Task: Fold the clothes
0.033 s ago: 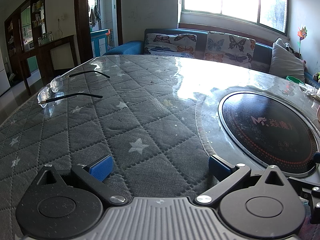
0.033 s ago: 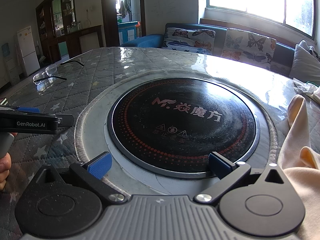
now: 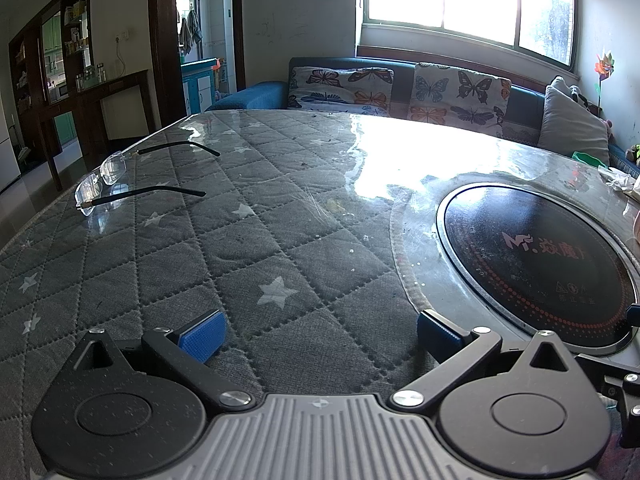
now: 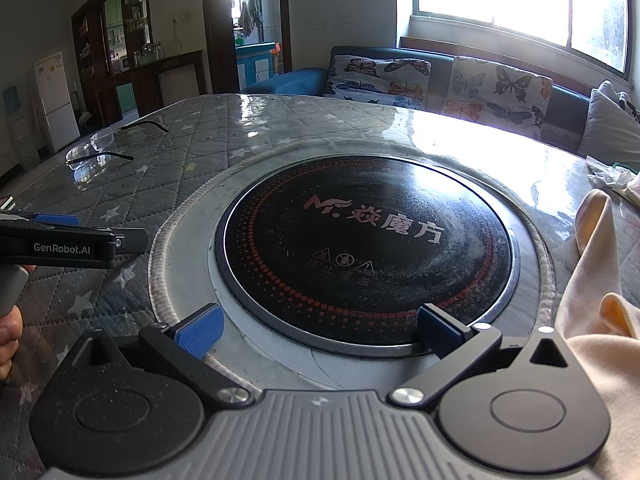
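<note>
At the right edge of the worktop: the cream garment (image 4: 592,280) is lying bunched, just beside the round cooktop, with one fold rising to a peak; no hand-held gripper is touching it.
Right hand-held gripper (image 4: 318,328): its blue-padded fingers (image 4: 200,334) are standing wide apart, holding nothing, and hovering over the near rim of the cooktop, with the garment just to the right of it.
Left hand-held gripper (image 3: 318,330): its fingers are likewise spreading wide apart and gripping nothing, low over the quilted cover; in the right wrist view it is showing from the side (image 4: 72,240), marked GenRobot.AI, so its opening cannot be told there.
Person's left hand (image 4: 10,332): it is gripping the handle at the left border of the right wrist view.
Cooktop (image 4: 368,248): the black glass disc with red dots and lettering is sitting flush in the worktop's middle.
Worktop (image 3: 240,248): a grey star-patterned quilted cover is lying under a glossy clear sheet that is catching window glare.
Glasses (image 3: 104,178): the rimless pair is resting at the far left, arms unfolded, well apart from the garment.
Beyond the worktop: a blue sofa (image 3: 264,94) with butterfly cushions (image 3: 340,88) is sitting under the window.
</note>
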`<state>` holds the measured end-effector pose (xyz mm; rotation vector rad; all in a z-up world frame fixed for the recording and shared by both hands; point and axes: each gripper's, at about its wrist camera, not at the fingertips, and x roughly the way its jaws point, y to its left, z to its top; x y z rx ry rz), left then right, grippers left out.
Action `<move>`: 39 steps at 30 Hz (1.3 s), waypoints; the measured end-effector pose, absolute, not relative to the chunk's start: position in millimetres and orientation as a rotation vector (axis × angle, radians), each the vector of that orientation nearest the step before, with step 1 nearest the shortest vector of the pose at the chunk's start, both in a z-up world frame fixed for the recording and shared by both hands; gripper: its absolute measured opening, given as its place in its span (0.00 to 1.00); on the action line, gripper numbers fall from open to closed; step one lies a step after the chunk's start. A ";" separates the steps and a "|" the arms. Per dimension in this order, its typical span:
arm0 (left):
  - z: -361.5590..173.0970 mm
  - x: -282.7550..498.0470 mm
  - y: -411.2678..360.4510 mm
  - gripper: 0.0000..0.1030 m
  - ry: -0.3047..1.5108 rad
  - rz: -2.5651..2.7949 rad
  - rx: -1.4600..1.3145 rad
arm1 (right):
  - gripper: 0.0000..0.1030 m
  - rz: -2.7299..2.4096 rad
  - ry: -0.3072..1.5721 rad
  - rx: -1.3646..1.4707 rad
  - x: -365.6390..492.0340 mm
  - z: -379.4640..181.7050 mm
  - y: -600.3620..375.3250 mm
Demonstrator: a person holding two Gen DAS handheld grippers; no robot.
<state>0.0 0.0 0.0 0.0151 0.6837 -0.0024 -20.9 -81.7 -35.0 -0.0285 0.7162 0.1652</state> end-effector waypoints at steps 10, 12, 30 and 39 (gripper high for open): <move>-1.1 4.2 3.1 1.00 0.685 -0.002 0.018 | 1.00 0.175 0.723 -0.020 -15.7 -38.1 -78.8; -1.0 5.1 3.0 1.00 0.687 -0.002 0.018 | 1.00 0.179 0.722 -0.017 -16.3 -36.5 -81.0; 15.7 -20.3 -6.2 1.00 0.728 -0.007 0.010 | 1.00 0.177 0.724 -0.030 -30.5 -26.9 -75.6; 34.5 -42.8 -29.5 1.00 0.712 -0.096 0.025 | 1.00 0.173 0.637 -0.029 -71.4 3.1 -84.5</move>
